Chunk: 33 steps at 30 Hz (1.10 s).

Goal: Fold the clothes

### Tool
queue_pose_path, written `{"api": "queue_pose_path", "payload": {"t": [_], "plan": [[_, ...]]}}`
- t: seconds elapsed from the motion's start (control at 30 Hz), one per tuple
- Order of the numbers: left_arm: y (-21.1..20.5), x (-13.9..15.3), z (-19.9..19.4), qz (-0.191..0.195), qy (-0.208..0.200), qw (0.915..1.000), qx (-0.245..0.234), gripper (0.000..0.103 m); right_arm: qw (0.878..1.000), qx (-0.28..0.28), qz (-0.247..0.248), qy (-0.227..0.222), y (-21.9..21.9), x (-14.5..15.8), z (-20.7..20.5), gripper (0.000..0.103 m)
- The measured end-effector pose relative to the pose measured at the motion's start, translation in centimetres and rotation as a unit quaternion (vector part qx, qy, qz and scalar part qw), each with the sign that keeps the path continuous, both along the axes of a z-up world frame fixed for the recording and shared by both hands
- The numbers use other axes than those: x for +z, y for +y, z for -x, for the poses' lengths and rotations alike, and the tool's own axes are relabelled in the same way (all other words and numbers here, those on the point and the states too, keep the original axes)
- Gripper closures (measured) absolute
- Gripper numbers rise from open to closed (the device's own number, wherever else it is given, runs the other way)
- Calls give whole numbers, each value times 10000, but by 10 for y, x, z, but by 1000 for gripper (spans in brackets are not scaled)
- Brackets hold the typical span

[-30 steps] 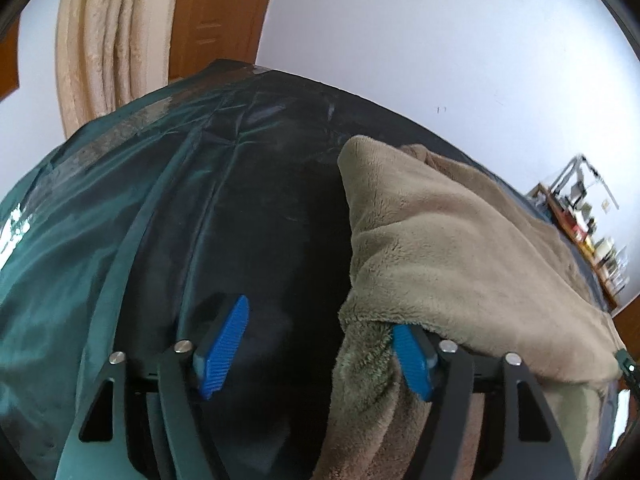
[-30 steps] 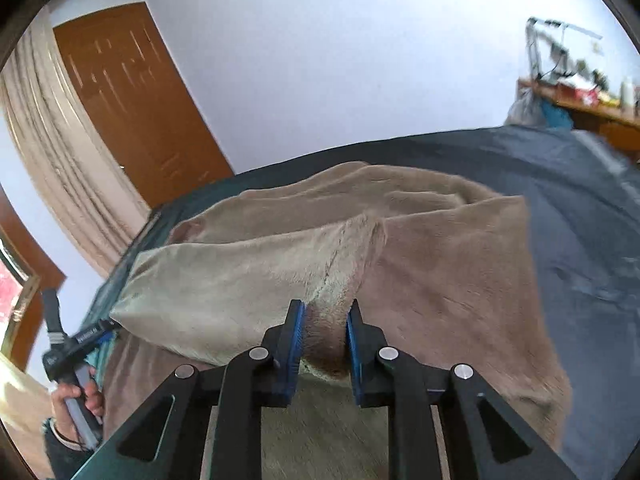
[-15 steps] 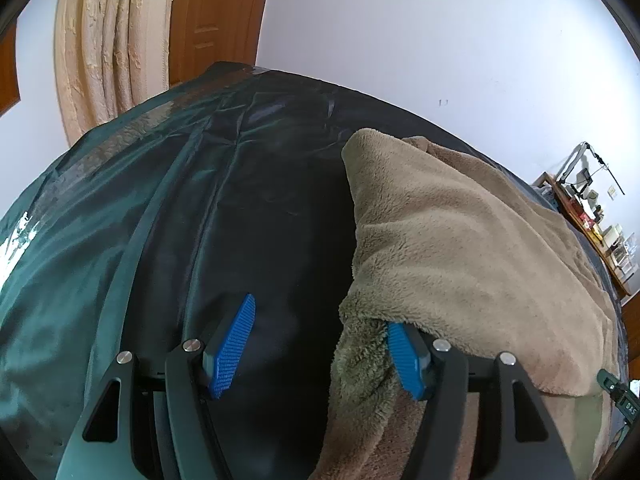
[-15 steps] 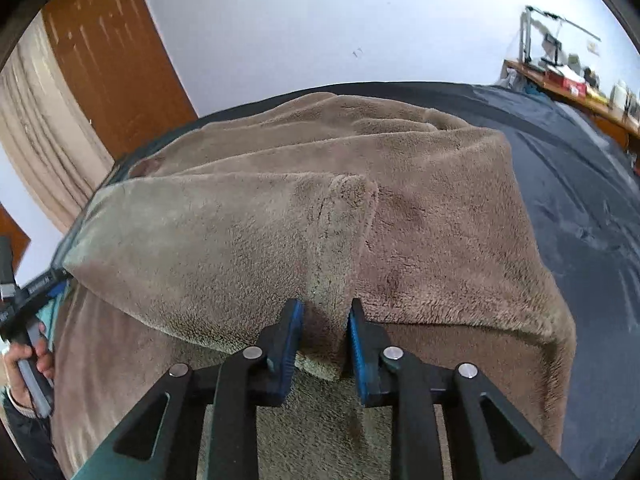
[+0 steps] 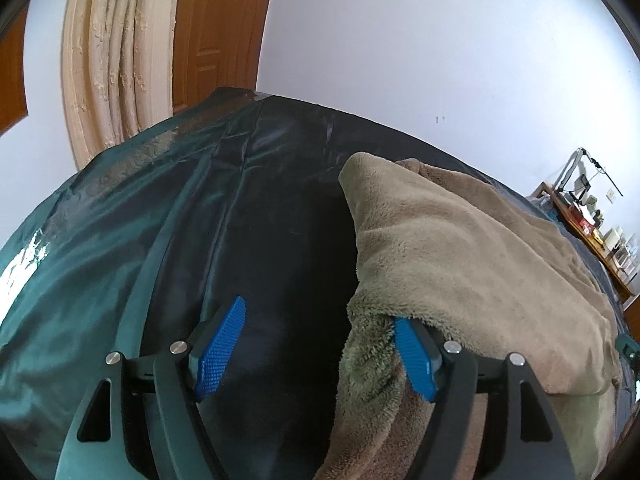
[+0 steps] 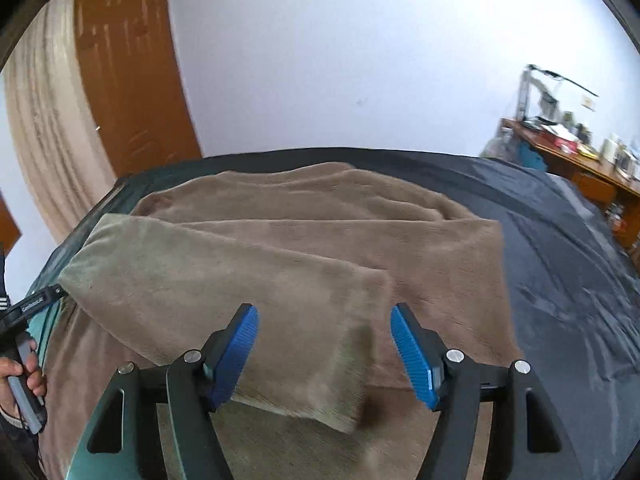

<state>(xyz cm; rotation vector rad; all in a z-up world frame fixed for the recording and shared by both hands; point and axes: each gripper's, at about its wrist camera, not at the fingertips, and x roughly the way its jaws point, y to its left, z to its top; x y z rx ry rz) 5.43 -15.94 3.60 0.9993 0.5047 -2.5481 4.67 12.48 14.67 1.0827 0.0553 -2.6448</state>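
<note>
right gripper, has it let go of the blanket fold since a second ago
Yes. The right gripper was pinching the brown blanket fold edge; its jaws are now opening, apart from the fold lying flat between them.

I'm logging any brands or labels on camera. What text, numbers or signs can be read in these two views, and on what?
White lettering on the left gripper, at the left edge of the right wrist view: too small and blurred to read.
Boxes and packages on the wooden desk: any print too small to read.
Nothing on the brown fleece garment.
</note>
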Motion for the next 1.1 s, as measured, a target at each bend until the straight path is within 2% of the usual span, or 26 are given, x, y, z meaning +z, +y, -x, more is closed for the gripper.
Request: {"api": "queue_pose_path", "payload": {"t": [0.2,0.3,0.37,0.43,0.57,0.67,0.87,0.97,1.03,1.1], "plan": [[-14,-9,2,-344,-162,9991,161,24,9983,197,-406,-375,-20,-35,14,32],[-13,-9,1,-348,-198,9990,190,23,9953,339,-892,-183,-30,-44,9,28],[-12,-7,1,-308,-232,9991,191,21,9941,335,-1026,-126,-33,-45,8,24],[-15,-9,2,-439,-280,9986,136,20,9952,221,-913,-265,-26,-48,12,16],[-19,-8,-4,-661,-187,9976,61,19,9975,210,-331,-580,-10,-53,22,12],[-20,-4,-7,-748,-194,9970,36,19,9972,196,-475,-550,-15,-53,21,12],[-13,39,-16,-249,67,9997,-22,19,9974,200,-394,-567,-13,-53,21,12],[-15,60,-5,-297,186,9993,-159,18,9975,206,-367,-570,-12,-52,22,11],[-12,69,10,-455,190,9978,-450,18,9975,210,-345,-573,-12,-52,22,11],[-9,70,35,-828,124,9928,-854,18,9976,215,-312,-578,-11,-52,22,11]]}}
